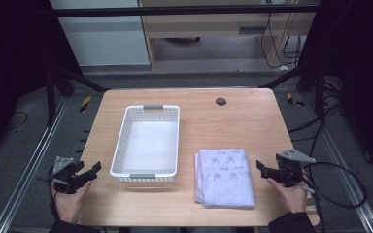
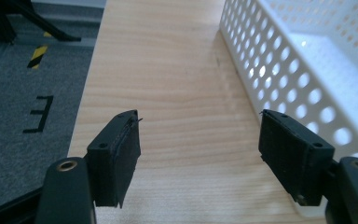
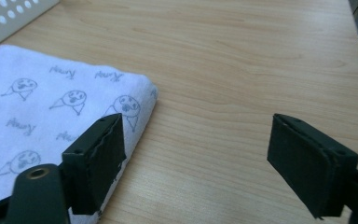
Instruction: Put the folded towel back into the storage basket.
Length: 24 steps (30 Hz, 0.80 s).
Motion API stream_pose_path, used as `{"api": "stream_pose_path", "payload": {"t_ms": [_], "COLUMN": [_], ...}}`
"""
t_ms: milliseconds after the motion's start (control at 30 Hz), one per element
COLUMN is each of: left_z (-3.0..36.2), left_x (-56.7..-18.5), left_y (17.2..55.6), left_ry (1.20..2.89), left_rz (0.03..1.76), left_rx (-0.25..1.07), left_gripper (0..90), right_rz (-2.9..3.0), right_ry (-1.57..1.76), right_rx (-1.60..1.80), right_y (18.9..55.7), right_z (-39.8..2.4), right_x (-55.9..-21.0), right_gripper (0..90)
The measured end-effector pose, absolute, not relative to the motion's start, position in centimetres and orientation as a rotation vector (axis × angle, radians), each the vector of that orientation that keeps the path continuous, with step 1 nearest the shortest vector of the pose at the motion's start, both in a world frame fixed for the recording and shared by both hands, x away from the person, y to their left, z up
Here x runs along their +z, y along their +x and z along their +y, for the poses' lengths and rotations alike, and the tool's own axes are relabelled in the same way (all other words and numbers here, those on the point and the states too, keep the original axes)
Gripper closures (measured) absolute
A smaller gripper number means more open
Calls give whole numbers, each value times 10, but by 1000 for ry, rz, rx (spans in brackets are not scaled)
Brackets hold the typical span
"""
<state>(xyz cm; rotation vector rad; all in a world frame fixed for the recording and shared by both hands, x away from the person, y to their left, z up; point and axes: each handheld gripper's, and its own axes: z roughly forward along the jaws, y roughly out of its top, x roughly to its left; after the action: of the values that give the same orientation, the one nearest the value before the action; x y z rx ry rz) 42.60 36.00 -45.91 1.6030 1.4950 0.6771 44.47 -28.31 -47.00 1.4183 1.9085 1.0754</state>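
We see the left claw [image 1: 91, 171] held at the near left edge of the worktop [image 1: 233, 126], jaws spread wide and nothing between them. In the left gripper view it [image 2: 200, 144] points along bare wood, with the perforated wall of the white basket [image 2: 289, 74] just beside its right jaw, apart from it.

The right claw [image 1: 263, 168] sits at the near right side of the worktop, jaws likewise spread and gripping nothing. In the right gripper view it [image 3: 196, 154] hangs above the wood at the towel's right edge; one jaw overlaps the cloth's corner in that picture, but we cannot tell whether it touches.

The folded towel [image 1: 225, 177], white with small grey printed figures, lies flat on the worktop between the basket [image 1: 126, 145] and the right claw, near the front edge and just beside the basket, not in it. The basket stands upright left of centre.
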Motion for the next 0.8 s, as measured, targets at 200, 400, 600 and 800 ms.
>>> {"api": "stream_pose_path", "payload": {"t_ms": [200,400,600,800], "left_z": [358,351,338,323], "left_x": [-450,-442,-432,-421], "left_y": [418,416,415,416], "left_ry": [1580,1582,1592,1606], "left_rz": [1479,1443,1387,1347], "left_rx": [664,645,636,620], "left_gripper": [210,198,205,227], "right_rz": [1880,1865,1882,1875], "right_ry": [1426,1414,1389,1386], "right_rx": [1089,1138,1154,1195], "right_y": [438,436,436,438], "right_z": [-287,-285,-280,-282], "right_x": [-464,-456,-450,-442], "right_gripper": [238,250,268,274]}}
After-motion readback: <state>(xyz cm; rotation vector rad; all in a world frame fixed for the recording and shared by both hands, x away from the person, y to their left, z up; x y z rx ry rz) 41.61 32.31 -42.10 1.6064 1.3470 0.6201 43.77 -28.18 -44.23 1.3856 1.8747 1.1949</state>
